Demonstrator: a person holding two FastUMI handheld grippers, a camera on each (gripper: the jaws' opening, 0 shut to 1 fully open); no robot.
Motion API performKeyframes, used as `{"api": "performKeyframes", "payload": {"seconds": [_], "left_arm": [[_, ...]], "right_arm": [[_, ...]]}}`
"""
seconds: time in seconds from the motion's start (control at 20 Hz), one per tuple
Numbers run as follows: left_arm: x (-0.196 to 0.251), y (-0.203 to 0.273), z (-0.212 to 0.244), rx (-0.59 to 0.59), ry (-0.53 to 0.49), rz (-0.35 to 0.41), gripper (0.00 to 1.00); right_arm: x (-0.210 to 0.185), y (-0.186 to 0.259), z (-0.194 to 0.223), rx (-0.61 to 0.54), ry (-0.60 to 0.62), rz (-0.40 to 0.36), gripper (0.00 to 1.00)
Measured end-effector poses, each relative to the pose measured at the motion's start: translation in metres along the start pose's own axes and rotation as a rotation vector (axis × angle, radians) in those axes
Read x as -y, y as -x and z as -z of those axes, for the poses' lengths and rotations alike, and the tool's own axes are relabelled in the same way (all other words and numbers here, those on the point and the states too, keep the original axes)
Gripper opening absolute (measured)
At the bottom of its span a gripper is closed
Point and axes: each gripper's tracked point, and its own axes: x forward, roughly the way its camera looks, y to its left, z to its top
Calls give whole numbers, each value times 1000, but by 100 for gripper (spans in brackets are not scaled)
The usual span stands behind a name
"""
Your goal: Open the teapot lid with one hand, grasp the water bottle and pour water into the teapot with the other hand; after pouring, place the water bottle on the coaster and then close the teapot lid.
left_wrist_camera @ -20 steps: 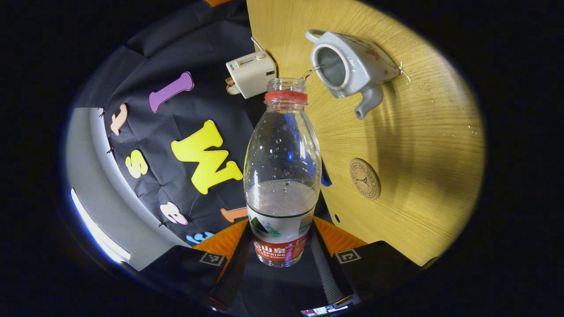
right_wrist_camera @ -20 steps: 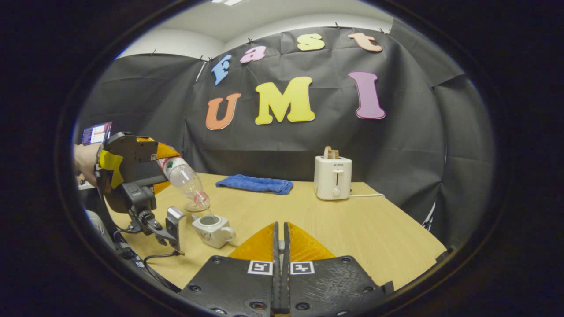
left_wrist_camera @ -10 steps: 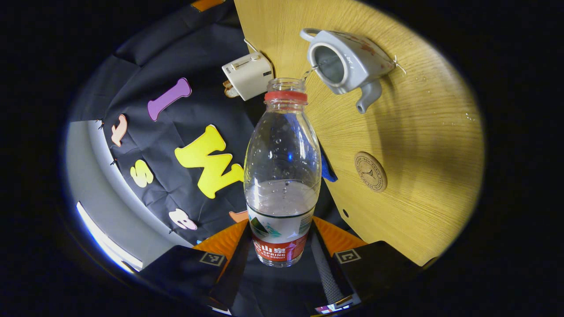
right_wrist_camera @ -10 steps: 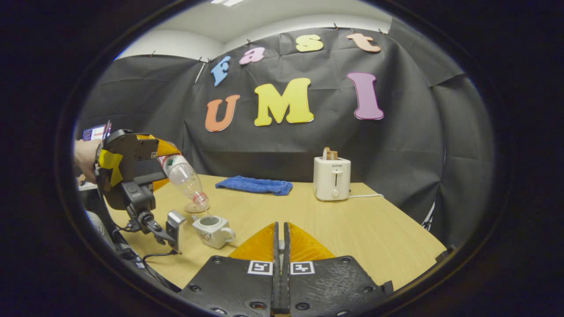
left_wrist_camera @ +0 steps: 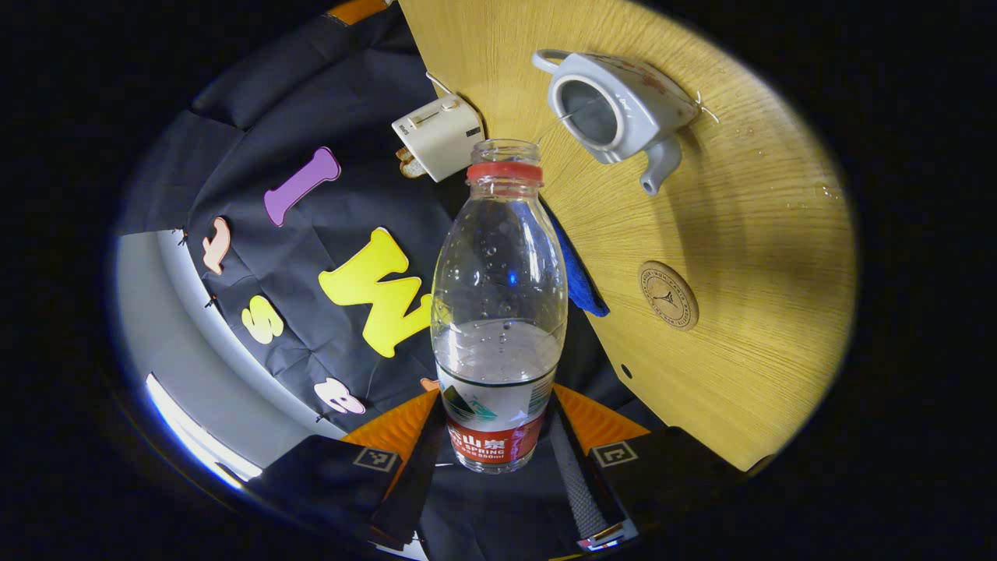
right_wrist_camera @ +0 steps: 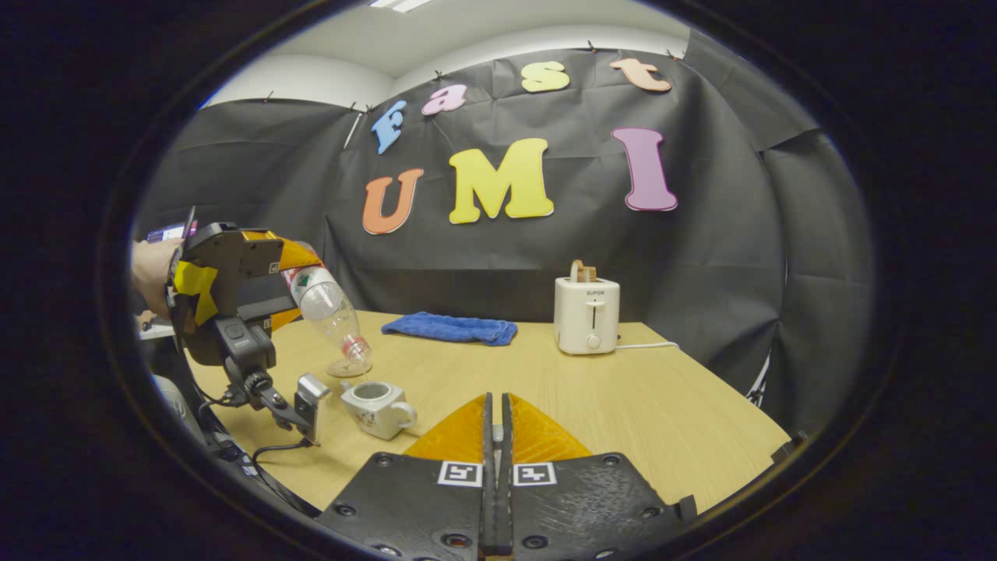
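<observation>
Left gripper view tilts down over table [left_wrist_camera: 748, 234]; right gripper view level.

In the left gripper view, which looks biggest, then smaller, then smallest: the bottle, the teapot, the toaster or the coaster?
1. water bottle, though it is nearest the camera
2. teapot
3. toaster
4. coaster

Reads SUPOR on toaster [right_wrist_camera: 587, 315] front, above its slider. Left of toaster, printed label on bottle [right_wrist_camera: 327, 308]. Stamped lettering on coaster [left_wrist_camera: 668, 295], too small to read.

L tongs [left_wrist_camera: 498, 436] clamped & tilted down, hand [right_wrist_camera: 152, 269] behind; R tongs [right_wrist_camera: 496, 436] closed, level
</observation>
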Motion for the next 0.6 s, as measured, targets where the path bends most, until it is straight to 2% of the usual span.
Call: {"api": "performKeyframes", "payload": {"seconds": [0.45, 0.6], "left_arm": [[-2, -4, 2, 9, -11, -9, 75], [2, -5, 1, 21, 29, -18, 75]], "right_arm": [[2, 2, -2, 4, 0, 6, 0], [3, 4, -3, 4, 3, 11, 0]]}}
